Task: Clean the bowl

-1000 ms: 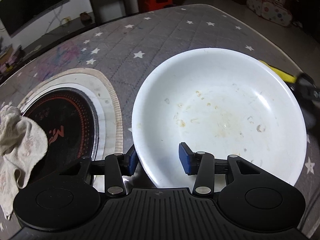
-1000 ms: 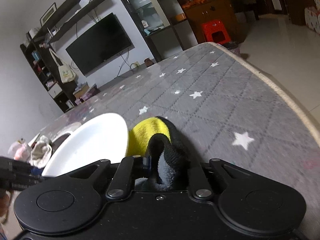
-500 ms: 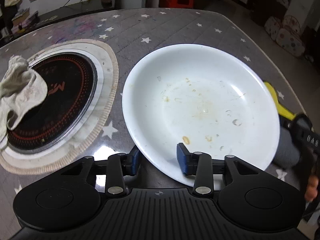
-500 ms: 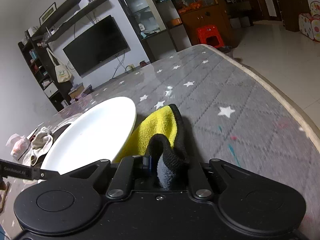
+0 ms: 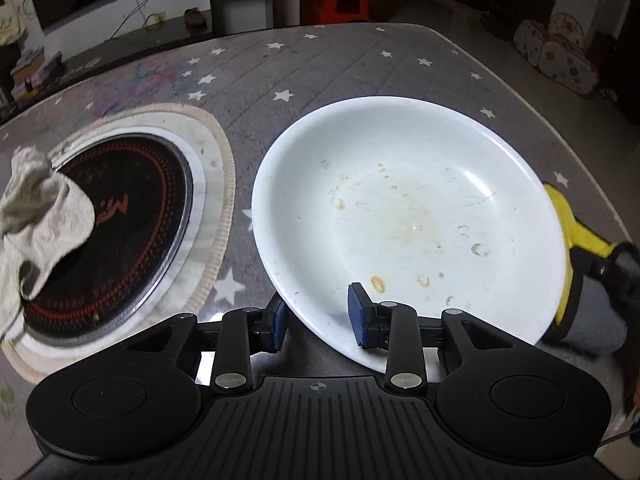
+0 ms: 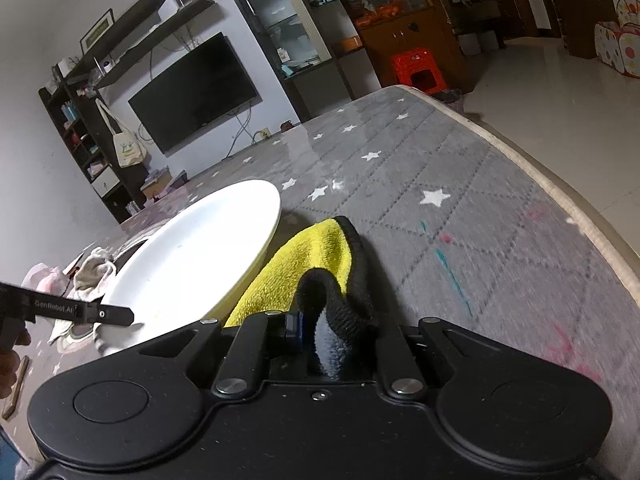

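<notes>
Left wrist view, beige rag (image 5: 38,216) draped on a round cooktop (image 5: 116,232) near the table's left edge, left gripper (image 5: 316,314) spread astride the stained white bowl's (image 5: 408,216) near rim, right gripper (image 6: 334,330) with "GenRobot.AI" lettering clamped on a yellow-and-grey cloth (image 6: 316,256) touching the bowl's right side.

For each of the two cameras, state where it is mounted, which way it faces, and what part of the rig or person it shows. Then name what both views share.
Left wrist: sits on the left gripper, looking forward and down at the bowl and the round cooktop; its open jaws straddle the bowl's near rim.
Right wrist: sits on the right gripper, looking low across the table toward the TV wall; its jaws are shut on the cloth.
Shared: bowl, cloth, the beige rag, and each view catches the other gripper.
</notes>
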Motion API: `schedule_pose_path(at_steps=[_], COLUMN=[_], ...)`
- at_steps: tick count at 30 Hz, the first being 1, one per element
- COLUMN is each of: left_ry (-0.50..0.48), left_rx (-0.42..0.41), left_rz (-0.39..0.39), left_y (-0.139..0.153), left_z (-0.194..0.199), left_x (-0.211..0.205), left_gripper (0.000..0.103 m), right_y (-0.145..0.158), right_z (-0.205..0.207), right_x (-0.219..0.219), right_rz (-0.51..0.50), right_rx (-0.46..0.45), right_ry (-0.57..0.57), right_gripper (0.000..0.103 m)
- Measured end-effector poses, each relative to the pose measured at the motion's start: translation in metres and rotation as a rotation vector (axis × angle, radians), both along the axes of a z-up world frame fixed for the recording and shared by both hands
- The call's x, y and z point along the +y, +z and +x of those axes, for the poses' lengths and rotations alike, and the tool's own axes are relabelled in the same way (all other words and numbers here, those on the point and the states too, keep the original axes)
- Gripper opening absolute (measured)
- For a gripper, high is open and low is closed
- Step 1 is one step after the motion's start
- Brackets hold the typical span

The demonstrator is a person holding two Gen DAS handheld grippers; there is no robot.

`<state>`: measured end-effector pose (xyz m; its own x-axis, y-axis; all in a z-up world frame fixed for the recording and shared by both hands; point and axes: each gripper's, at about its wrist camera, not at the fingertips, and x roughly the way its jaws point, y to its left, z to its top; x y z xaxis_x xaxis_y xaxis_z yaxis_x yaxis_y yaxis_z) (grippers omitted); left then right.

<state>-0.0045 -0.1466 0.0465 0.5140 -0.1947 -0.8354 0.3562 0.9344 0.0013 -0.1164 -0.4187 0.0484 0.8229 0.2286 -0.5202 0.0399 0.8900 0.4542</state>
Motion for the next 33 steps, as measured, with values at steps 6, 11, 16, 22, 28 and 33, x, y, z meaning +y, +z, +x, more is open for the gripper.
schedule_pose_path(at_steps=[6, 11, 16, 22, 28, 33], left_ry=[-0.056, -0.092, -0.107, -0.094, -0.03, 0.045], left_rx=[-0.016, -0.021, -0.027, -0.015, -0.024, 0.015], left_rz=[0.043, 0.067, 0.088, 0.064, 0.043, -0.028], left_y=[-0.001, -0.002, -0.004, -0.002, 0.008, 0.012], left_z=[0.01, 0.02, 0.024, 0.026, 0.014, 0.003], left_x=[-0.006, -0.011, -0.015, -0.011, -0.009, -0.005], left_gripper=[0.036, 0.037, 0.039, 0.038, 0.038, 0.039], right_y=[-0.006, -0.008, -0.009, -0.004, 0.018, 0.026], right_z=[0.022, 0.043, 0.066, 0.078, 0.058, 0.034], right_x=[-0.005, -0.014, -0.02, -0.019, -0.017, -0.017], right_rz=[0.063, 0.115, 0.141, 0.094, 0.003, -0.051], right_rx=[-0.001, 0.005, 0.021, 0.012, -0.048, -0.056], right_ry=[-0.009, -0.012, -0.028, -0.024, -0.007, -0.006], right_gripper=[0.014, 0.014, 0.014, 0.017, 0.036, 0.046])
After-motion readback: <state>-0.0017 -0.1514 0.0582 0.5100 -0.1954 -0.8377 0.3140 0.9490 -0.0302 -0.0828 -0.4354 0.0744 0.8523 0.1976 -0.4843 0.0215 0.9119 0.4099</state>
